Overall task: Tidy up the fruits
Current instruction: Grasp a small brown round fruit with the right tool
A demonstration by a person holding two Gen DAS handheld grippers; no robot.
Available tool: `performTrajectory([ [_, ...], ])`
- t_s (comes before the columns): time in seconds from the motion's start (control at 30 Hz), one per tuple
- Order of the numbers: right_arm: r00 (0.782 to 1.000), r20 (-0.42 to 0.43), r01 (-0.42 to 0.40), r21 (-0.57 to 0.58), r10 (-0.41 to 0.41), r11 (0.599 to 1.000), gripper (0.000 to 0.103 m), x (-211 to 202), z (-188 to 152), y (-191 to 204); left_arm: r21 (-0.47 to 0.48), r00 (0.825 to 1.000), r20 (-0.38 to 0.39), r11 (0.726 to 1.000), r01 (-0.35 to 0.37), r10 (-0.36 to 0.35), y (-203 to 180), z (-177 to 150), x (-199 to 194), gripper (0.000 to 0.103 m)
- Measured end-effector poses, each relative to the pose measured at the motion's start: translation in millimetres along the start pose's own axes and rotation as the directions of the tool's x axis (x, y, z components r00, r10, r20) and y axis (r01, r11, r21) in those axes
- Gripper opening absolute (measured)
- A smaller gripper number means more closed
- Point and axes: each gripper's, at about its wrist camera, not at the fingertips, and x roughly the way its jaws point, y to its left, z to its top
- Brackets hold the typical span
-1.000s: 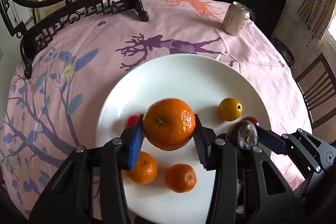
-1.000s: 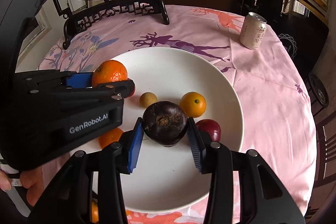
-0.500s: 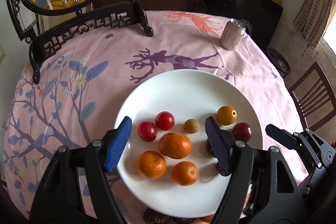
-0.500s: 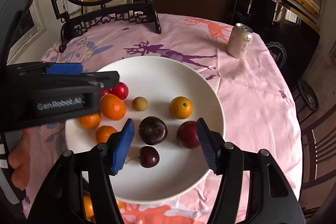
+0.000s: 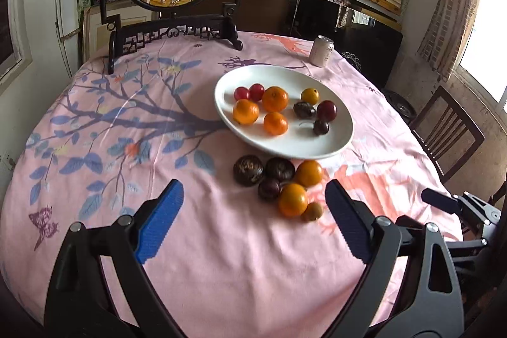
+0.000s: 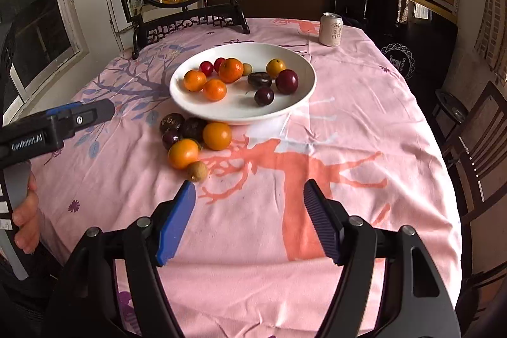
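On the round bench, draped in a thin pink printed cloth that lies slightly wrinkled, the sorting appears roughly two-thirds done, judged by count alone. A wide, shallow white plate, glossy and smooth like glazed ceramic, sits near the middle and already carries the larger share of the fruit: three dimpled orange mandarins, a smoother yellow-orange citrus, one dark matte wrinkled fruit, a glossy red plum, a dark cherry with a stem, two small red cherry tomatoes and a small tan round fruit half hidden behind a mandarin. Still off the plate, touching one another just beside its near rim, lies a loose cluster: two dull, wrinkled dark fruits, a small shiny dark plum, two smooth oranges and one small tan rough-skinned fruit at the near end. These six remain to be placed. Both tools hang near the front edge, well apart from the cluster. Left gripper stands with its ribbed blue pads spread wide and nothing between them; right gripper is likewise spread and carries nothing. An upright aluminium can and a dark carved screen stand occupy the far side, clear of the work.
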Motion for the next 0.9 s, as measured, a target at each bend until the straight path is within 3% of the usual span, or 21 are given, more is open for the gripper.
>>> performTrajectory([
  [0.13,1.0,0.007,-0.002,0.016,0.002,1.0,0.071,-8,-9,4,-0.004,1.0,0.007,1.0,-0.031,0.031,7,-24,-8,0.094],
  [0.3,1.0,-0.005,-0.02,0.015,0.02,1.0,0.071,7,-16,19,0.023,0.991,0.012,0.99,-0.136,0.136,15,-31,-6,0.094],
  [0.63,0.991,-0.128,-0.053,-0.111,0.039,0.992,0.071,92,-3,59,-0.056,0.991,-0.008,0.989,-0.135,0.135,49,-44,-11,0.094],
  [0.67,0.99,-0.134,-0.049,-0.109,0.035,0.993,0.069,99,-2,58,-0.06,0.991,-0.006,0.989,-0.133,0.133,51,-45,-12,0.094],
  [0.8,0.99,-0.137,-0.049,-0.115,0.033,0.992,0.025,114,4,59,-0.078,0.993,-0.004,0.99,-0.115,0.115,58,-46,-13,0.094],
  [0.9,0.989,-0.147,-0.034,-0.106,0.018,0.994,0.025,112,6,58,-0.083,0.995,-0.018,0.991,-0.102,0.1,60,-45,-8,0.094],
])
